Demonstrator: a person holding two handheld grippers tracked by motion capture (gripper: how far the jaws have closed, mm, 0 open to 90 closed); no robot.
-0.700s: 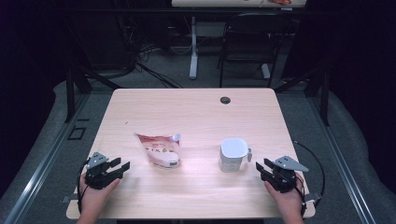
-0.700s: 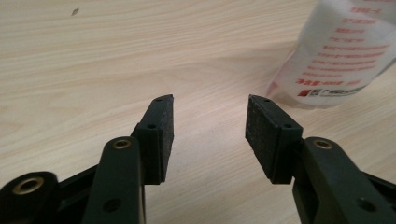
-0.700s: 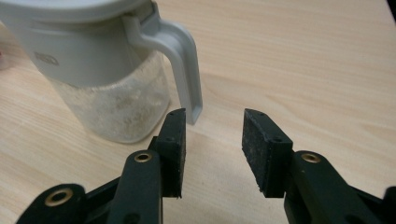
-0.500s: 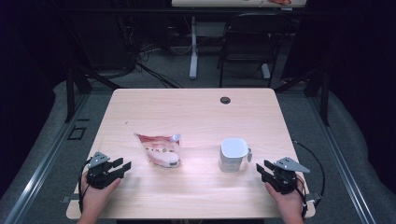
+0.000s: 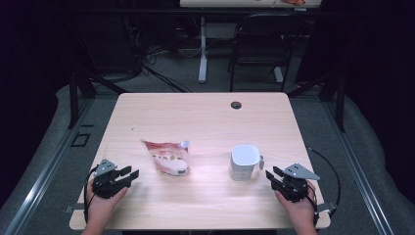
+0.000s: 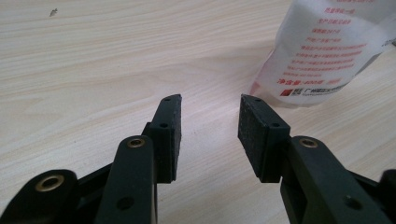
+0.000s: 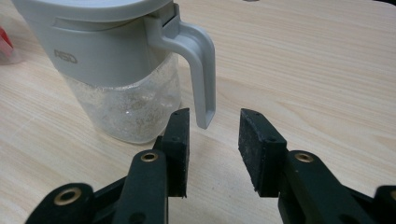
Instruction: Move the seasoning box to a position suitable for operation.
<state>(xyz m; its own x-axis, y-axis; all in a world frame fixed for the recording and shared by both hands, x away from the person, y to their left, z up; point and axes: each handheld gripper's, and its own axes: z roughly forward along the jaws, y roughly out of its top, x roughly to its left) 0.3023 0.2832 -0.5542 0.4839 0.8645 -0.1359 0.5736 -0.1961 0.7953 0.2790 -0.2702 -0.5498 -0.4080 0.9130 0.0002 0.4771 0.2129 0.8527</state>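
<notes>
Dark floor, cables and a chair are surrounding a pale wooden counter (image 5: 205, 122) in the high view. At the lower left of that frame, the left tongs (image 5: 131, 175) are resting low with jaws spread and nothing between them; at the lower right, the right tongs (image 5: 270, 177) are likewise spread and empty. Outward from the left tongs, a red-and-white pouch (image 5: 167, 156) is lying flat near the middle of the counter; outward from the right tongs, a grey lidded jug (image 5: 243, 162) is standing upright just beside them.

Judging by this, the work is barely starting: neither thing is gripped yet, and all the handling is left.

The left gripper view is showing red print on the pouch (image 6: 327, 51), apart from the tongs (image 6: 210, 105). The right gripper view is showing the jug's handle (image 7: 198, 70) hanging just ahead of the gap between the jaws (image 7: 214, 116), and a clear lower body with grainy contents, which the high view is too distant to reveal.
</notes>
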